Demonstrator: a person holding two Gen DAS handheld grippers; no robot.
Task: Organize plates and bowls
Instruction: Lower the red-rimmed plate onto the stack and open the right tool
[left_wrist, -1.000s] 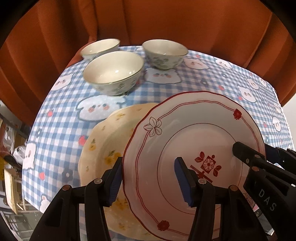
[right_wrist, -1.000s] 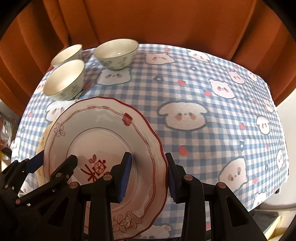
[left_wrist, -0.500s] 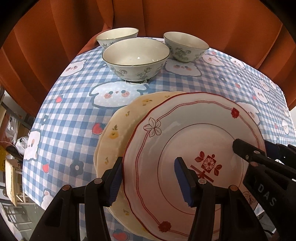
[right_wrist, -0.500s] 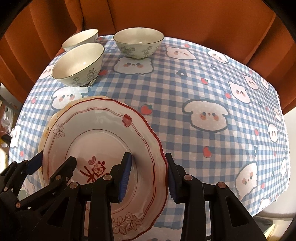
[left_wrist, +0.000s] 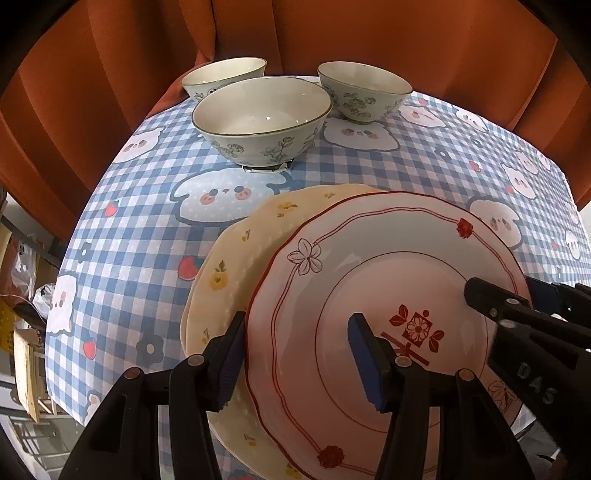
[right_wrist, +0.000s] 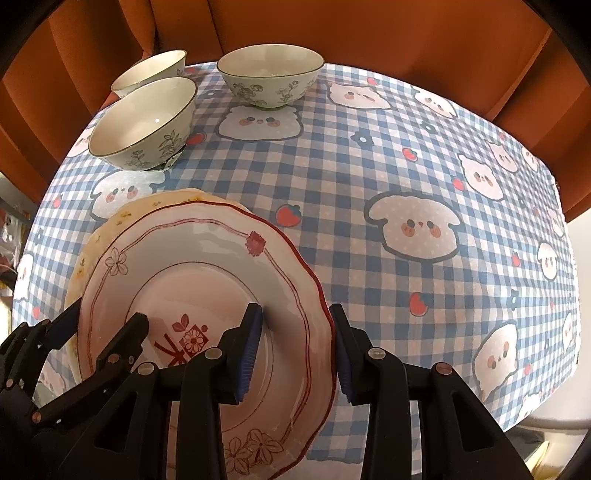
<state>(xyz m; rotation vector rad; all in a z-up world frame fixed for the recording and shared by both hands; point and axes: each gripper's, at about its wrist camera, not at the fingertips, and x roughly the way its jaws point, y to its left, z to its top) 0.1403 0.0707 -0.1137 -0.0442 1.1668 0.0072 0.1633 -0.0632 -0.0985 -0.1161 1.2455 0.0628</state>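
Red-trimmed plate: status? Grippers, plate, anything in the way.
Left gripper and right gripper each clamp an edge of the red-trimmed plate. It overlaps the yellow plate. Three bowls stand apart, not blocking.

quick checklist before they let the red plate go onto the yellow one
1. Left gripper straddles the near-left rim of the red-trimmed plate: ok.
2. Right gripper straddles the opposite rim: ok.
3. Red-trimmed plate centred over the yellow plate: not ok, it sits offset, and the yellow rim shows on one side only.
4. Red-trimmed plate resting flat on the yellow one: cannot tell.
5. The three bowls, nearest, far left and far right, stand apart from the plates: ok.
6. Checked tablecloth lies flat around the stack: ok.
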